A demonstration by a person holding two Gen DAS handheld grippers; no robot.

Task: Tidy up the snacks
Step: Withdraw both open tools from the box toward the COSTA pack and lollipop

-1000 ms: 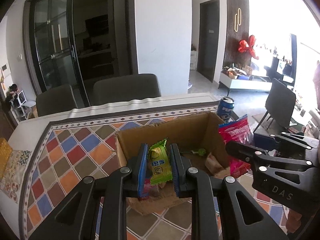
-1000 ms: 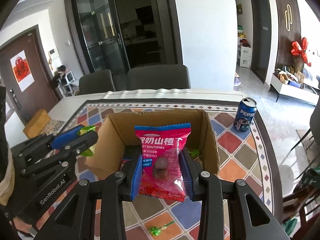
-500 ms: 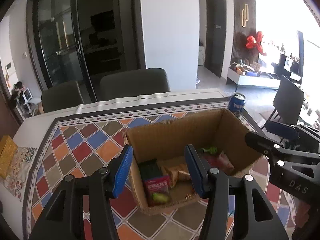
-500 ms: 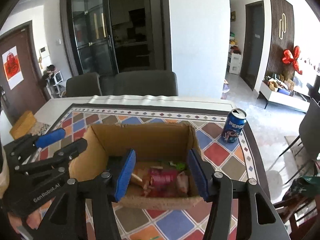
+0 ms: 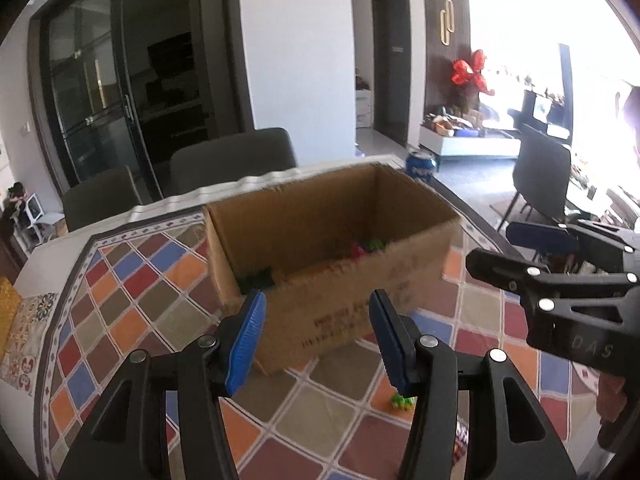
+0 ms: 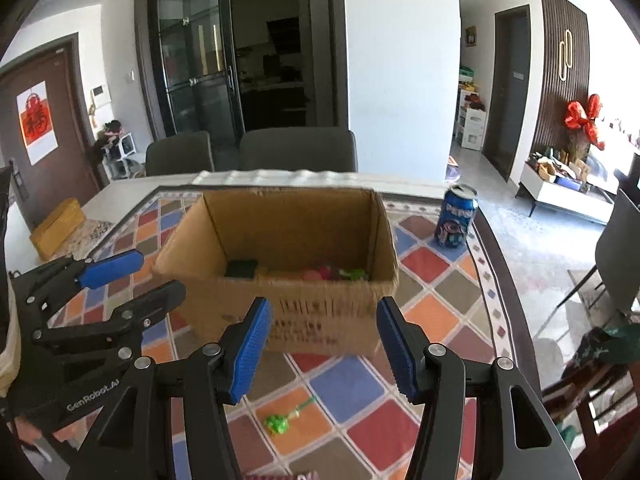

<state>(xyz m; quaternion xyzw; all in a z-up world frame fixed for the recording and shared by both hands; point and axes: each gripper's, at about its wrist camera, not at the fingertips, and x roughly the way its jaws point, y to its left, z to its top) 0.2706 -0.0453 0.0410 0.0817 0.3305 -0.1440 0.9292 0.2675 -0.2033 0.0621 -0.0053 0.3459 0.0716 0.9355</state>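
Note:
An open cardboard box point(image 5: 336, 304) stands on the tiled tablecloth, with several snack packets point(image 6: 320, 272) lying on its bottom. My left gripper point(image 5: 316, 308) hangs open and empty in front of the box's near wall. My right gripper point(image 6: 323, 316) is open and empty too, just short of the same wall point(image 6: 320, 320). Each gripper shows in the other's view: the right one point(image 5: 504, 246) at the box's right, the left one point(image 6: 158, 274) at its left. A green lollipop point(image 6: 278, 424) lies on the cloth below the right gripper and also shows as the lollipop point(image 5: 402, 400) in the left wrist view.
A blue Pepsi can point(image 6: 456, 220) stands on the table right of the box, near the rim. Two grey chairs point(image 6: 298, 150) are pushed in at the far side. A yellow pack point(image 6: 58, 228) lies far left. A red wrapper point(image 6: 280, 476) peeks in at the bottom edge.
The left gripper let go of a green packet and the right one of a red packet; both lie in the box. Both grippers opened and drew back from above the box to its near side.

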